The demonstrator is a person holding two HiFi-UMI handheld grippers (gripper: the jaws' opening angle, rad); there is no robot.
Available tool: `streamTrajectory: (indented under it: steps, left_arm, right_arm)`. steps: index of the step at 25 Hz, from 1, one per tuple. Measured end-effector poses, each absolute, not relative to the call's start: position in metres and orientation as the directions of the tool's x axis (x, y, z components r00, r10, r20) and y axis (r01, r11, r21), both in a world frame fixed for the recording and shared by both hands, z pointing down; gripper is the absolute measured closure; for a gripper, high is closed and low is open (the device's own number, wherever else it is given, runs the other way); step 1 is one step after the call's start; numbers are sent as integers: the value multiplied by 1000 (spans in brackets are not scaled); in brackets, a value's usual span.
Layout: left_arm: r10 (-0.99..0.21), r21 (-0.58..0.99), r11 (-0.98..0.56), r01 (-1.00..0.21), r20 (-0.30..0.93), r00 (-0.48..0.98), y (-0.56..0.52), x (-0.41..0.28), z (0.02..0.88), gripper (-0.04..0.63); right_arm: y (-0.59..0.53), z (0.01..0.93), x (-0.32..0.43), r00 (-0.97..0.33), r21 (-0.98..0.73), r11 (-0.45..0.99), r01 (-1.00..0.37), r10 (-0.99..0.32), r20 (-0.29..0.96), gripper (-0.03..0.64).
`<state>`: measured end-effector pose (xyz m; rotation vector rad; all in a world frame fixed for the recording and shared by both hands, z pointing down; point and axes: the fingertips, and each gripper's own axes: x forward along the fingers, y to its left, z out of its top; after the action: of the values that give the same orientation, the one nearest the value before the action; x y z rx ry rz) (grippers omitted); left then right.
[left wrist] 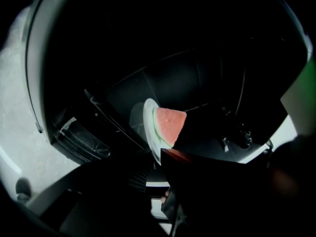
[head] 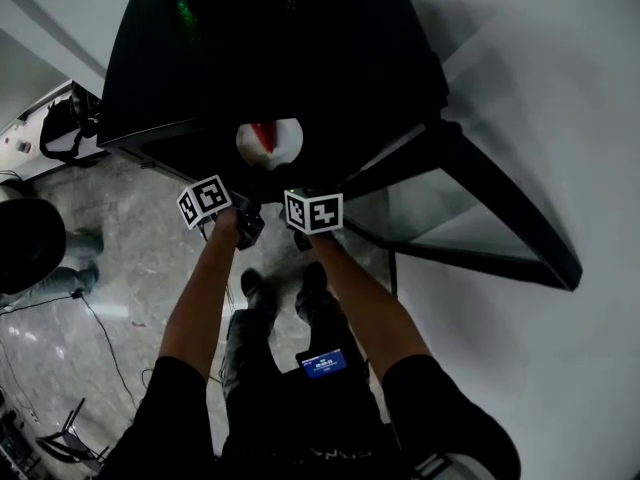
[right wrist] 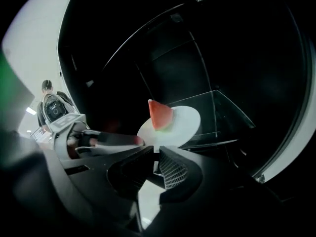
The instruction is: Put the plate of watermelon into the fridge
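Right gripper view shows your right gripper point(right wrist: 157, 151) pinched shut on the near rim of the plate point(right wrist: 185, 122), which carries the watermelon point(right wrist: 159, 115). Your left gripper point(right wrist: 134, 141) looks clamped on the rim at 9 o'clock. The fridge's glass shelf point(right wrist: 224, 113) lies ahead toward 1 o'clock

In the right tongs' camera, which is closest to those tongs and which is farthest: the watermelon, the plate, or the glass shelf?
1. Plate: its rim sits in the right tongs.
2. Watermelon: on the plate, just past the rim.
3. Glass shelf: behind the plate, farther in.
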<state>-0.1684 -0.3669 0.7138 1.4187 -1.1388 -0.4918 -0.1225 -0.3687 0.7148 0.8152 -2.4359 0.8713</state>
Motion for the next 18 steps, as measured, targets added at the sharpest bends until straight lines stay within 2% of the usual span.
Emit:
streamTrajectory:
  steps: [3, 6, 9, 11, 14, 18]
  left_arm:
    - [-831, 905, 143, -401, 329, 447, -360, -168, 711, 549]
    - [-806, 829, 71, -555, 376, 458, -352, -163, 707, 551]
    - [-775, 629, -27, -777, 478, 414, -347, -160, 709, 552]
    - [-769, 490, -79, -868, 525, 366, -349, -160, 711, 557]
    - [-772, 307, -111, -945, 572, 277, -357, -165, 711, 576]
    - [-748, 135, -123, -983, 638, 181, -369, -171, 714, 577]
  right_arm:
    - [-370, 716, -123, -730, -414, 631, -656, -391, 561, 572]
    - [-370, 716, -123, -724, -389, 646, -657, -397, 564, 574]
    - [-371, 717, -124, -715, -335, 684, -648, -396, 575, 577]
    - [-372, 716, -125, -711, -299, 709, -639, -396, 582, 578]
    - [-376, 718, -126, -696, -246, 736, -631, -397, 598, 581]
    - [-386, 719, -127, -674, -187, 757, -626, -404, 619, 581]
